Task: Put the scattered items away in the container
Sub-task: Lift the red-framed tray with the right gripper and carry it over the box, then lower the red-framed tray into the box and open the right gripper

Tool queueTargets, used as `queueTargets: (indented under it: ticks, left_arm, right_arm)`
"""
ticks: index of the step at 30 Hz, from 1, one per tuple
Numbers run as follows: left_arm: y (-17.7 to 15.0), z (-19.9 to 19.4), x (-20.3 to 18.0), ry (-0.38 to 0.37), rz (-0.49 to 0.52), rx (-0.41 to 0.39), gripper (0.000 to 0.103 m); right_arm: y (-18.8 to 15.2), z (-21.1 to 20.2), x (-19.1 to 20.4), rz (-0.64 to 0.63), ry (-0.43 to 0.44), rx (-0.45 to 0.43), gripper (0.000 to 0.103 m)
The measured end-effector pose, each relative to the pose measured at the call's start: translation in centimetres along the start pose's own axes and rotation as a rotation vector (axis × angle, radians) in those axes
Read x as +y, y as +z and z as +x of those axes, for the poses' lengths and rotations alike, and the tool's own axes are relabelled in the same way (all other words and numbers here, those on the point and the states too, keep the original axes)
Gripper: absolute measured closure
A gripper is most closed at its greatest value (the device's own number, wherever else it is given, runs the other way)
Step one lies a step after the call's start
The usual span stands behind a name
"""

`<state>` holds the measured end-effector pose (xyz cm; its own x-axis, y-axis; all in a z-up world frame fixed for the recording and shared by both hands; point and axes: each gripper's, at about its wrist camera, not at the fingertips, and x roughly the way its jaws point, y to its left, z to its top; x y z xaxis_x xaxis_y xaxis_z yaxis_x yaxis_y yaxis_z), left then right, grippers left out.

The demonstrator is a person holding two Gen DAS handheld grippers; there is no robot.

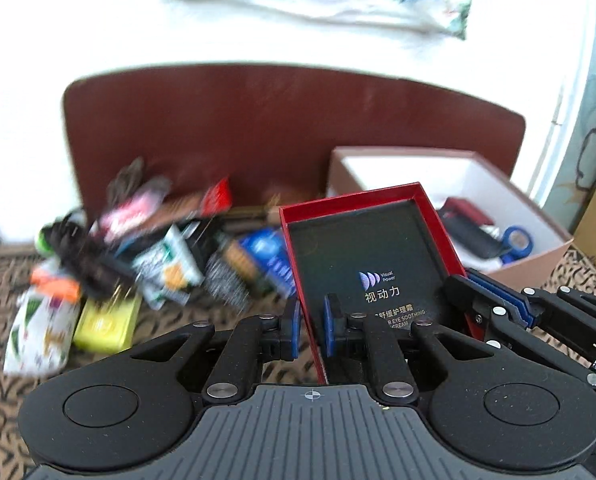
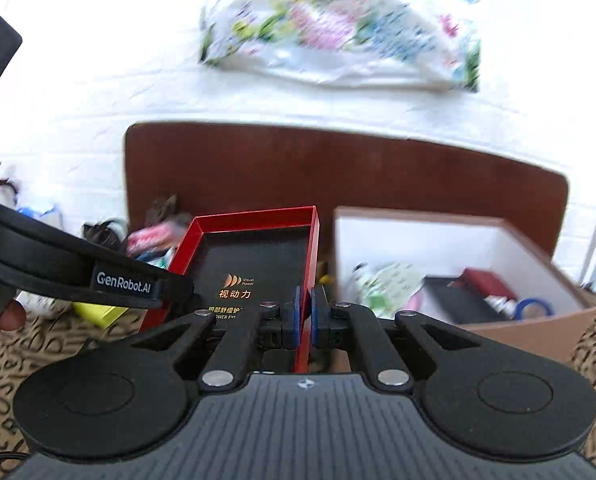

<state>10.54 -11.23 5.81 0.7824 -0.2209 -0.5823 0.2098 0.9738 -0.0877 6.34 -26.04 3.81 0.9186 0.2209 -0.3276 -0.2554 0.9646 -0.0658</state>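
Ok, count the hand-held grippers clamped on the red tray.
2. The left hand-held gripper pinches the red tray's left wall; the right hand-held gripper pinches its right wall, beside the white box.

Both grippers matte black plastic: left gripper (image 1: 312,326) and right gripper (image 2: 304,316) have blue finger pads, silver pivot screws, ribbed grey bases, white "GenRobot.AI" lettering.
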Motion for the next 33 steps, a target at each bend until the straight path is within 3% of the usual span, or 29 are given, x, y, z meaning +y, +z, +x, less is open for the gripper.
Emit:
queueTargets:
  ticks: [11,17,28,31,33]
  left_arm:
    - [6.0,5.1,-6.7,-0.090,0.049,-0.004,0.093]
    - [8.4,9.7,-8.8,-0.099,0.074,0.006,0.090]
    - [9.4,19.0,-10.4,-0.099,0.087,0.116,0.088]
    - [9.6,20.5,-10.3,-0.088,0.087,0.131,0.085]
    - [9.7,21.3,-10.0,-0.081,0.085,0.136,0.077]
  right_arm:
    - [2.8,4.3,-8.0,0.030,-0.113,-0.015,0.097]
    - [3.1,8.6,-11.8,0.071,-0.122,0.052,0.097]
    - [2.6,16.4,-15.9,0.091,-0.127,0.187,0.097]
    - [2.8,18.4,-16.0,0.074,-0.134,0.218,0.097]
    - [2.8,19.5,-15.8,0.062,-0.133,0.239,0.098]
